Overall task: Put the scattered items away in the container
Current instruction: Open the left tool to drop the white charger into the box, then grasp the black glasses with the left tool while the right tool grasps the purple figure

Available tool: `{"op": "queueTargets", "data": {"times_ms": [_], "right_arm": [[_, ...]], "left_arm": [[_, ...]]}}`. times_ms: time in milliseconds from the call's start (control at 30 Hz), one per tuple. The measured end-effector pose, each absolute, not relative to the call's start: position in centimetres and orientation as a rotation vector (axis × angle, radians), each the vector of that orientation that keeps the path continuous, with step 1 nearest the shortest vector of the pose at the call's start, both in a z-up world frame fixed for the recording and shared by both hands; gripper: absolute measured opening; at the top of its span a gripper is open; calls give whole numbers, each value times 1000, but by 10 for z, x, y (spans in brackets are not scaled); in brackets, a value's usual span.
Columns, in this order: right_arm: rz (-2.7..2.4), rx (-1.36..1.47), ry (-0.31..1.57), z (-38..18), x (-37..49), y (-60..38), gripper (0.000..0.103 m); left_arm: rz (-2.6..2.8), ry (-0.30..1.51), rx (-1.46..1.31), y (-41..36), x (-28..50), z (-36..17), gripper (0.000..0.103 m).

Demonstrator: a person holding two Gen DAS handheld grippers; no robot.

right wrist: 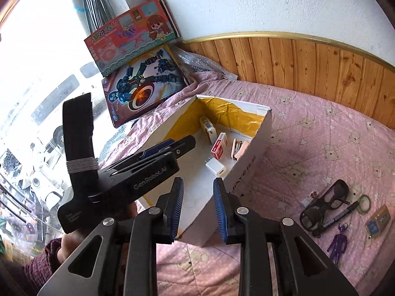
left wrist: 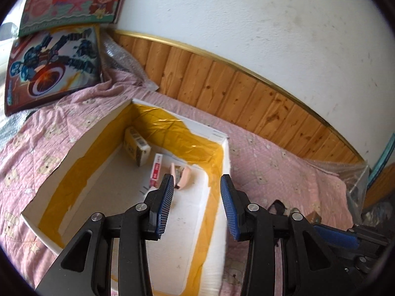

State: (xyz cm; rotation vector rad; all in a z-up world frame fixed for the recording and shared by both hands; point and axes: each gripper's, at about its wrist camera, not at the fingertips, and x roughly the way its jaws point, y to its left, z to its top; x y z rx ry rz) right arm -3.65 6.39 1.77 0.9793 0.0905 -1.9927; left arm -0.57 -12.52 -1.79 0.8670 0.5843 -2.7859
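The box [right wrist: 249, 153], white card lined with yellow tape, sits open on the pink bedspread [right wrist: 308, 128] near the wood-panelled wall. Inside it lie a yellow carton [right wrist: 207, 126] in the far corner, a red-and-white packet [right wrist: 219, 146], a pink stapler [right wrist: 239, 149] and a white charger plug [right wrist: 216, 167]. Well to the right of the box, loose on the bedspread, wait black glasses [right wrist: 323, 203], a marker pen [right wrist: 342, 214], a tape roll [right wrist: 364, 203], a purple figure [right wrist: 337, 243] and a small blue box [right wrist: 377, 219]. The left gripper [left wrist: 196, 187] hangs over the box, jaws apart and empty. The right gripper [right wrist: 198, 190] hangs above the near end of the box, jaws partly open, holding nothing. A drop looks finished; next, one gripper should swing right to the loose things, likely the glasses, and close on them.
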Motion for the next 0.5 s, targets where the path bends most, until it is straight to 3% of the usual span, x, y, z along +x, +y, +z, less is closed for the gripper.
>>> {"op": "queueTargets", "data": {"times_ms": [300, 500], "right_arm": [[-2095, 948, -27, -5, -22, 154, 34], [-2174, 1070, -119, -35, -49, 197, 34]], "left_arm": [[-2968, 405, 916, -50, -8, -22, 42], [-3040, 482, 1114, -22, -28, -46, 45]]}}
